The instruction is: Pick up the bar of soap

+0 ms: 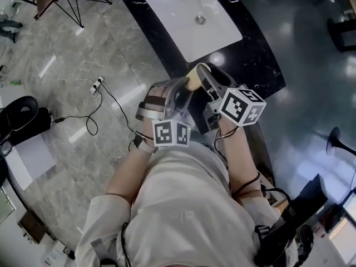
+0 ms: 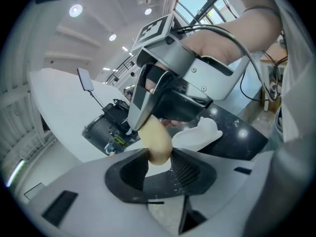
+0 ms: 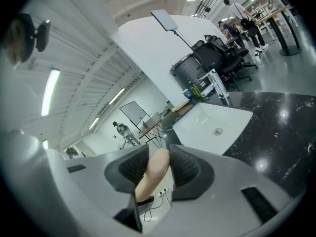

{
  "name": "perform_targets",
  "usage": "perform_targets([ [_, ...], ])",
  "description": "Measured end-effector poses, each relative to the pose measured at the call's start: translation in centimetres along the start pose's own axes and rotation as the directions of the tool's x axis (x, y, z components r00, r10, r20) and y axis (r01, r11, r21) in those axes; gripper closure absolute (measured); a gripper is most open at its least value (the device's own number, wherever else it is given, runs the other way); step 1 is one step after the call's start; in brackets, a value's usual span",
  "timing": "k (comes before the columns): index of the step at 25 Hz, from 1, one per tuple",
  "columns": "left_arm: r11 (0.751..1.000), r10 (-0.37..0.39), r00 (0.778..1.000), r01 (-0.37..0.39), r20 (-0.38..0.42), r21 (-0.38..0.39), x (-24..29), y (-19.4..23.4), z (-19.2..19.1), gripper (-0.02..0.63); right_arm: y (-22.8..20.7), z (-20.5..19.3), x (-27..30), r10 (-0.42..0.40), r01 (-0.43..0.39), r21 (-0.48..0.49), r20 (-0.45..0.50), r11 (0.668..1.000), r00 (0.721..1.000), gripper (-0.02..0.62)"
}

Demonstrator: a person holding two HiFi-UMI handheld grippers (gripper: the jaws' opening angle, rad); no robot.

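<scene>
The left hand-held gripper (image 2: 159, 162) and right hand-held gripper (image 3: 159, 165) are grey with black ribbed pads (image 2: 186, 171)

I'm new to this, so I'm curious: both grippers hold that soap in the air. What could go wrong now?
1. The bar of soap sits only at the tips of the left gripper, so it might slip out.
2. The right gripper clamps the same bar; if the two drift apart, it could twist loose and drop onto the black counter or tiled floor.
</scene>
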State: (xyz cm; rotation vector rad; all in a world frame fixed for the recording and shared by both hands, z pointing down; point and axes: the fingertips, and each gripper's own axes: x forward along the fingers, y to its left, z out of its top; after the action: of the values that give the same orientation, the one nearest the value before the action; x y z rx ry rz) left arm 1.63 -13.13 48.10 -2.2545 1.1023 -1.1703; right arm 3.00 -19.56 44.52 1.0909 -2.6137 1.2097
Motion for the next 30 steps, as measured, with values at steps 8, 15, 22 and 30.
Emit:
perform_targets([
  [8, 0.980, 0.198, 0.980, -0.197, -0.034, 0.021, -4.6, 6.8, -1.5, 0.460, 8.4, 3.3, 2.8, 0.158, -0.154, -0.085, 0.042, 0.984, 0.987, 0.448],
  [15, 0.922, 0.381, 0.924, -0.376, -0.046, 0.090, -10.4, 12.2, -2.5, 0.462, 16.7, 5.3, 3.7, 0.302, -0.283, -0.158, 0.114, 0.946, 0.946, 0.449],
  [22, 0.846, 0.523, 0.851, -0.511, -0.052, 0.154, -15.1, 15.5, -3.3, 0.462, 22.9, 6.1, 3.8, 0.441, -0.410, -0.205, 0.145, 0.889, 0.885, 0.451],
  [30, 0.781, 0.617, 0.786, -0.606, -0.038, 0.154, -19.3, 17.4, -3.8, 0.462, 28.2, 6.0, 3.3, 0.531, -0.477, -0.287, 0.152, 0.831, 0.833, 0.451],
])
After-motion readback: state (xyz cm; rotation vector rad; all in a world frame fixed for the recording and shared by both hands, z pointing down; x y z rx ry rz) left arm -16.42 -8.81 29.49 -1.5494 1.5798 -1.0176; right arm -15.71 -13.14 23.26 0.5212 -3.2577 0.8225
